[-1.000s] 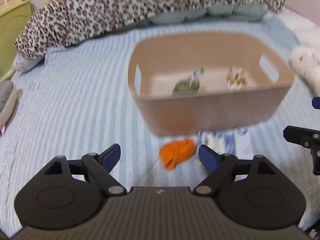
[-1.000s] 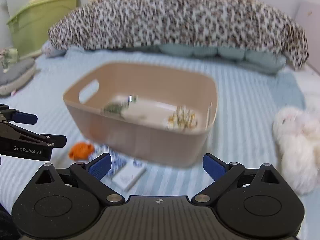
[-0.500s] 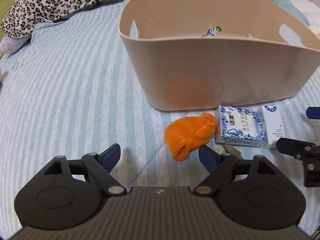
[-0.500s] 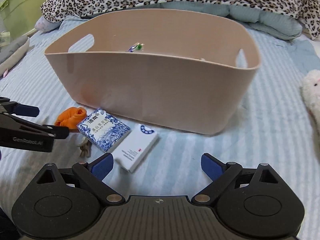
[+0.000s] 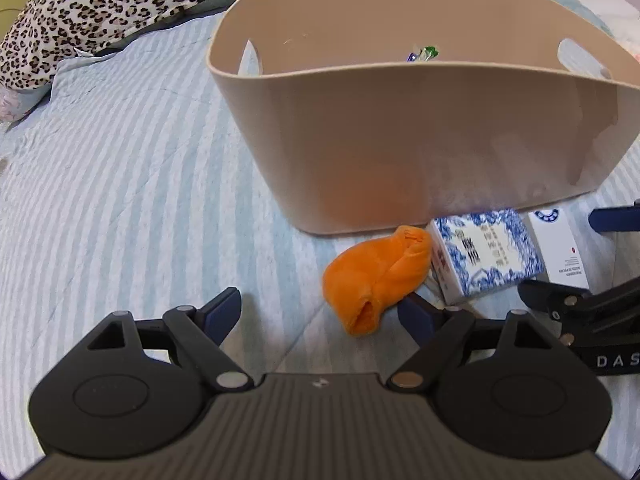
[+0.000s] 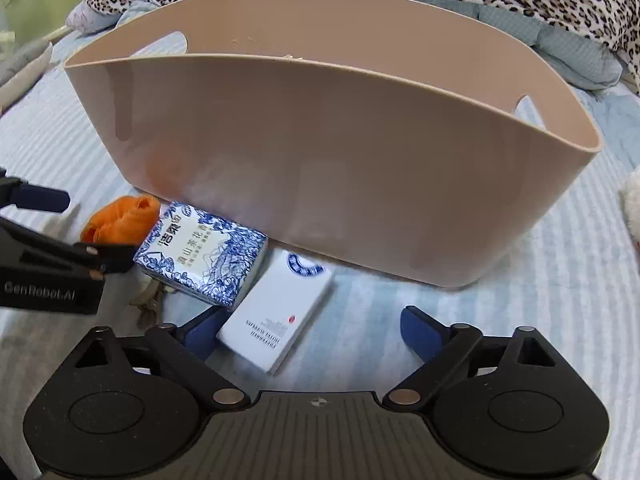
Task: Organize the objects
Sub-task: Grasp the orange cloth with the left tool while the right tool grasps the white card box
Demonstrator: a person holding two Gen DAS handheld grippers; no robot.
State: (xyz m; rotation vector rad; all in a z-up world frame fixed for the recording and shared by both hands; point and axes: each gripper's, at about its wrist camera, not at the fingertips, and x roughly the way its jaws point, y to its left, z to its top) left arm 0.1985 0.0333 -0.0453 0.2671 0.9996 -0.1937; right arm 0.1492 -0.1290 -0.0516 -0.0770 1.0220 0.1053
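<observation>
A beige tub [image 5: 400,140] stands on the striped bed, with a green wrapper [image 5: 424,53] showing above its rim. In front of it lie an orange cloth [image 5: 376,280], a blue-and-white tissue pack [image 6: 204,256], a white box [image 6: 280,312] and some keys [image 6: 148,300]. My left gripper [image 5: 320,308] is open, low over the bed, and the orange cloth lies just ahead of its right finger. My right gripper [image 6: 310,326] has its jaws closing. The near end of the white box sits between them by the left finger, and the pads do not press on it.
A leopard-print blanket [image 5: 100,4] and blue-grey pillows [image 6: 568,52] lie behind the tub. A white plush toy [image 6: 632,208] is at the right edge. Striped bedspread [image 5: 120,180] stretches away to the left of the tub.
Both grippers have come down toward the items in front of the tub, which now fills the views. The right jaws have narrowed slightly.
</observation>
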